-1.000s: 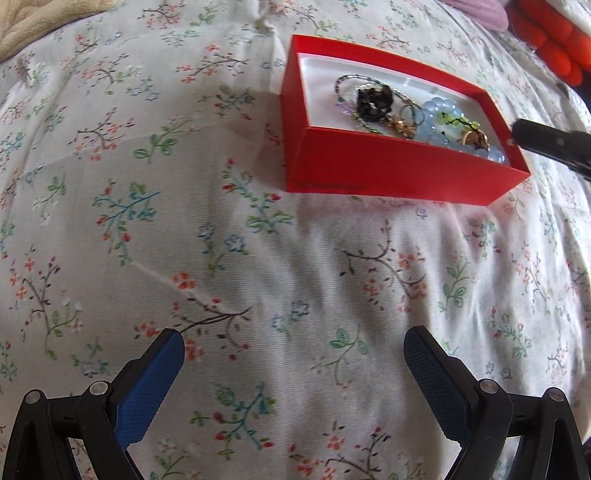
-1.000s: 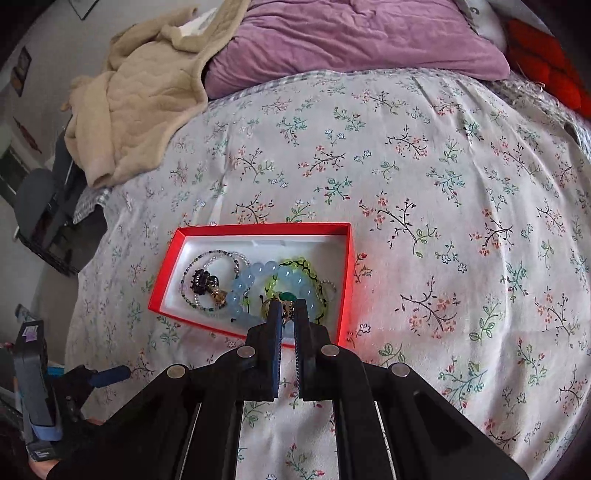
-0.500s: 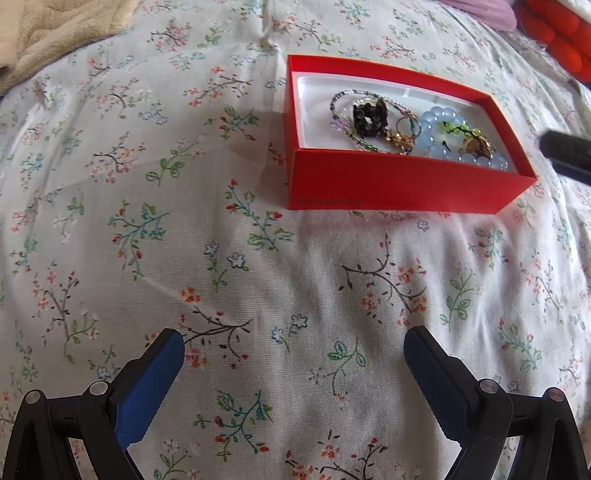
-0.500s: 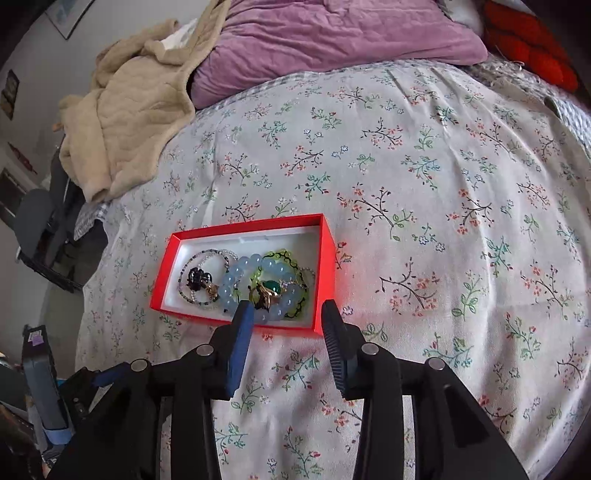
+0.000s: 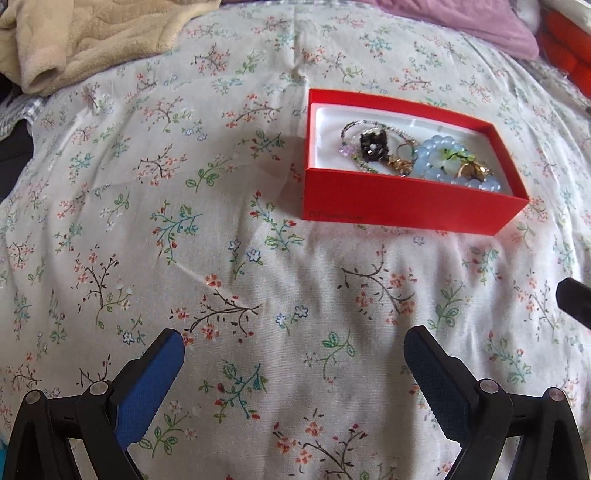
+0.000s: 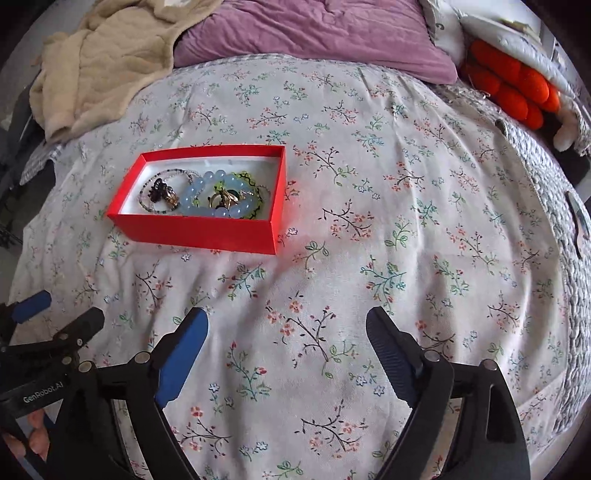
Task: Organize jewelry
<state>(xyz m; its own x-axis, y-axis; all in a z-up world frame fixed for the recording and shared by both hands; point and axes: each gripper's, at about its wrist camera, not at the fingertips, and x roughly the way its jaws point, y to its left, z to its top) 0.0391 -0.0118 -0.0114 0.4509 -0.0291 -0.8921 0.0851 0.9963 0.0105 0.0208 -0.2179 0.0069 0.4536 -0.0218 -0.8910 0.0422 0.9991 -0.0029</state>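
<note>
A red box (image 5: pixel 406 203) with a white lining sits on the floral bedsheet; it also shows in the right wrist view (image 6: pixel 192 230). Inside lie a pale blue bead bracelet (image 5: pixel 436 158) (image 6: pixel 207 192), a thin beaded bracelet with a dark charm (image 5: pixel 373 146) (image 6: pixel 157 188), gold rings (image 6: pixel 221 197) and a green-black bracelet (image 6: pixel 251 181). My left gripper (image 5: pixel 293 354) is open and empty, low over the sheet in front of the box. My right gripper (image 6: pixel 286 330) is open and empty, well short of the box and to its right.
A beige blanket (image 6: pixel 99 62) and a purple pillow (image 6: pixel 314 33) lie at the back of the bed. Orange cushions (image 6: pixel 513 92) are at the back right. The bed's edge (image 6: pixel 569 258) runs down the right. The left gripper shows at the lower left of the right wrist view (image 6: pixel 44 332).
My right gripper was shut over the box with the gold rings at its tips, then opened and drew back toward me. The rings now lie in the box. The left gripper also pulled back slightly.
</note>
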